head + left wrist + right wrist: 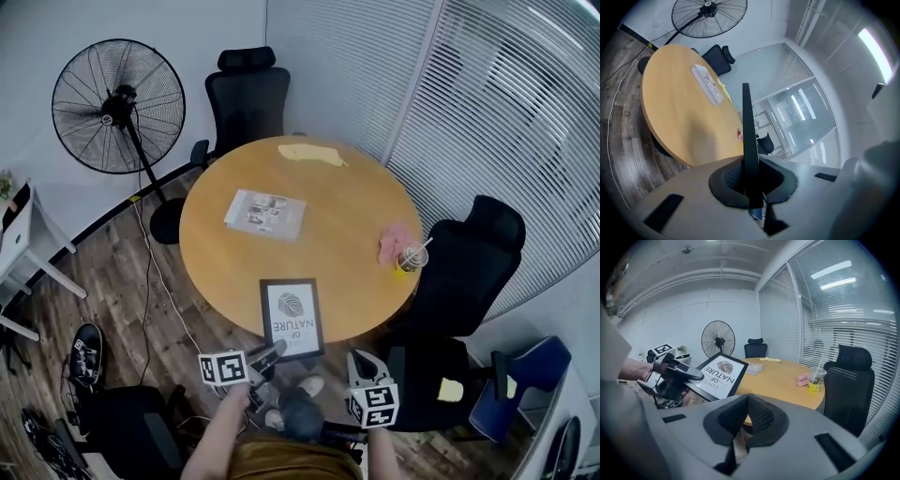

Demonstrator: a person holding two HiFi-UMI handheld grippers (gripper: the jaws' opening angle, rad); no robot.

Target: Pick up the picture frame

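Note:
The picture frame (292,317) is black with a white fingerprint print; it is lifted and tilted over the near edge of the round wooden table (337,225). My left gripper (271,352) is shut on its lower left corner. In the left gripper view the frame (746,126) stands edge-on as a thin black bar clamped between the pads (725,180). The right gripper view shows the frame (720,373) held by the left gripper (677,372). My right gripper (360,360) hangs to the right of the frame, apart from it, its pads (761,414) together on nothing.
On the table lie a booklet (265,212), a yellow cloth (312,154), a pink cloth (394,242) and a cup with a straw (411,258). Black office chairs (246,98) (469,262) ring the table. A standing fan (117,105) is at the back left.

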